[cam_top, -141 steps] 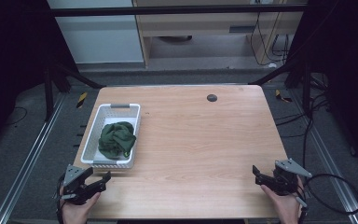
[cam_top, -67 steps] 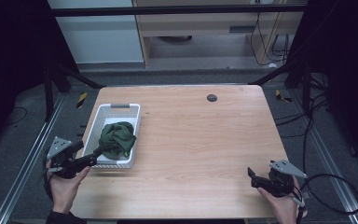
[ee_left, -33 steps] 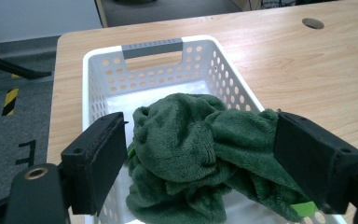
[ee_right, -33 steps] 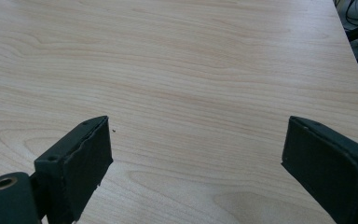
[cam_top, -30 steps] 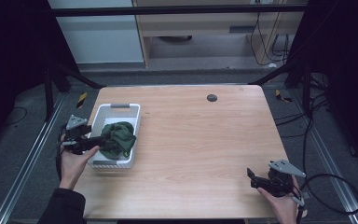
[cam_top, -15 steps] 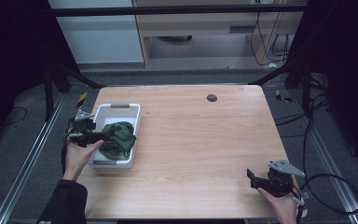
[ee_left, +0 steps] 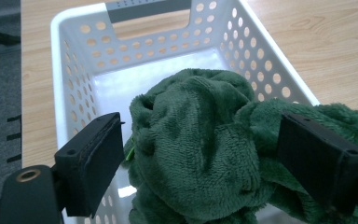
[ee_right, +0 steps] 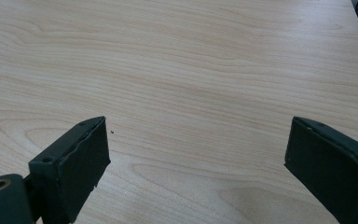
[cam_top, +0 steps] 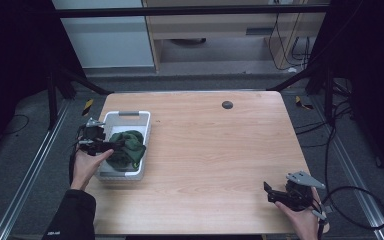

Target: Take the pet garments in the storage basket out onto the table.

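A white perforated basket (cam_top: 142, 131) sits near the left edge of the wooden bench (cam_top: 220, 150), and a crumpled green towel (cam_top: 126, 149) lies inside it, rising above the rim. The left hand-held gripper (cam_top: 111, 145) reaches over the basket's left wall from the bench's left edge. In the left gripper view its jaws stand spread wide on either side of the towel (ee_left: 196, 144), released and not yet pressing the cloth; the basket (ee_left: 242, 37) with its grey handle slot shows beyond. The right hand-held gripper (cam_top: 276, 194) rests near the bench's front right corner, held in the person's right hand (cam_top: 302, 220). In the right gripper view its jaws are likewise spread apart, released, over bare bench (ee_right: 191, 70).
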`<action>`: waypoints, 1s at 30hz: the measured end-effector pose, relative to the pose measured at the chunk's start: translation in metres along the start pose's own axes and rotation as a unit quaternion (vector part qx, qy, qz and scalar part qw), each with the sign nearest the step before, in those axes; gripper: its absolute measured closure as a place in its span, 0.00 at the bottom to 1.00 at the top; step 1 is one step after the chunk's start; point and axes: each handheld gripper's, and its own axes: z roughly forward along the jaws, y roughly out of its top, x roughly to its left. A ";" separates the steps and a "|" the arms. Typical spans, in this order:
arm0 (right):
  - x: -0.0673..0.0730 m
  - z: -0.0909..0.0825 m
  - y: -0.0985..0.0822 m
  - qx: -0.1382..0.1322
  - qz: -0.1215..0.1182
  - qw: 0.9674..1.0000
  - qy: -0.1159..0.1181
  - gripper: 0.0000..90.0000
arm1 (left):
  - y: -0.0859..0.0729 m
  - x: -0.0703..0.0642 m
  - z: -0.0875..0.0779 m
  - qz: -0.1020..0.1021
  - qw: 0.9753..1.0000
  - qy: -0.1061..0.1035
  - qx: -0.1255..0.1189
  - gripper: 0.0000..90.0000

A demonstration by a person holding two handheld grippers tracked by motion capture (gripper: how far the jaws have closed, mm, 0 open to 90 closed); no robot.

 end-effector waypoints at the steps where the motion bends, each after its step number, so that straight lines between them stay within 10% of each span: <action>1: 0.000 0.000 0.000 0.001 0.002 1.000 0.000 0.06 | 0.000 0.000 0.002 -0.002 1.000 0.000 0.002 0.15; 19: -0.001 0.002 0.000 0.006 0.002 1.000 0.001 0.05 | -0.004 -0.003 0.026 -0.012 0.999 -0.016 0.048 0.17; 30: 0.000 0.004 -0.001 0.016 0.004 1.000 0.008 0.05 | -0.006 -0.009 0.032 -0.004 0.997 -0.018 0.076 0.36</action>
